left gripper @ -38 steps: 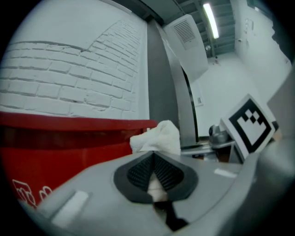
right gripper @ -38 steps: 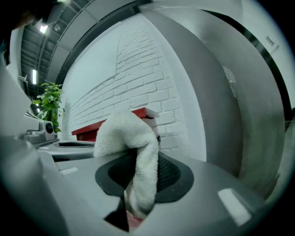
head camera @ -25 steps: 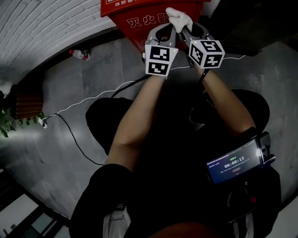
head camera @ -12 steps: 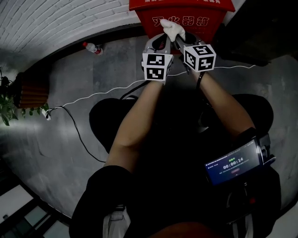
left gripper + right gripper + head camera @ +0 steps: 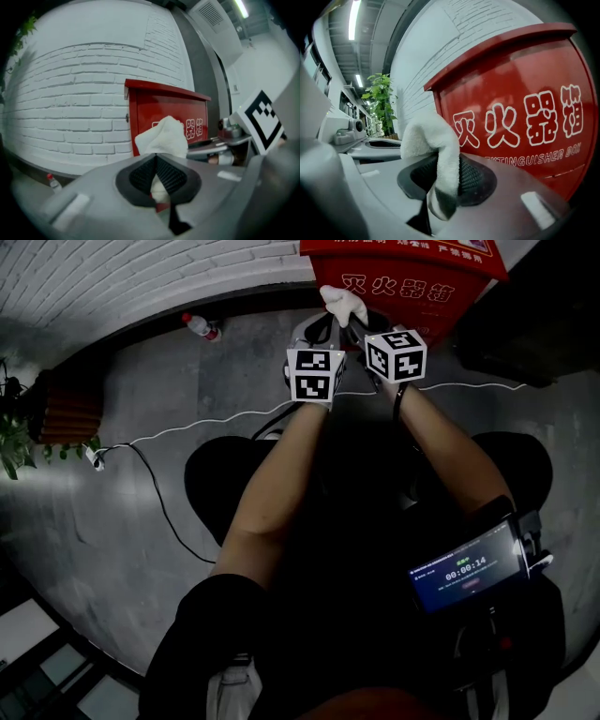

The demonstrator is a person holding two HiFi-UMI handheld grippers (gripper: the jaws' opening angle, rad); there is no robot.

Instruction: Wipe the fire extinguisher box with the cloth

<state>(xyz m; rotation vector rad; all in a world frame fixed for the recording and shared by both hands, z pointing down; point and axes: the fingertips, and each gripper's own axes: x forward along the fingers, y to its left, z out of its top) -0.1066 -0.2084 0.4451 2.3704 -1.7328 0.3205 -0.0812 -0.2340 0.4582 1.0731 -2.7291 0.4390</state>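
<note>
Top centre of the head view: a small white terry cloth [image 5: 342, 304] sits bunched in front of the red metal fire extinguisher box with white lettering [image 5: 412, 277], which stands against the white brick wall [image 5: 141, 277]. The left gripper [image 5: 328, 324] and right gripper [image 5: 361, 326] are side by side, almost touching, and both are on the same cloth. In the left gripper view the jaws are pinched nearly closed on the lower fold, with the wad [image 5: 161, 136] sticking up ahead of them at frame centre. In the right gripper view it's the same: jaws clamped, and a strip of cloth [image 5: 436, 145] runs down through the pads. The box front [image 5: 525, 93] fills the right half of that view, close but apparently just short of contact; I can't confirm touch. Handling-wise, the cloth looks light, limp and compressible, so it will fold over or creep out of a shallow pinch once it drags on the paint. My call is to grip deep in the bunched base and leave the free wad forward as the wiping face. The box [image 5: 159, 110] reads as rigid, glossy sheet metal with low friction, so nothing needs holding there. Keep the bare jaw tips off the paint. A plastic bottle [image 5: 202, 326] lies on the floor at upper left, well clear.
</note>
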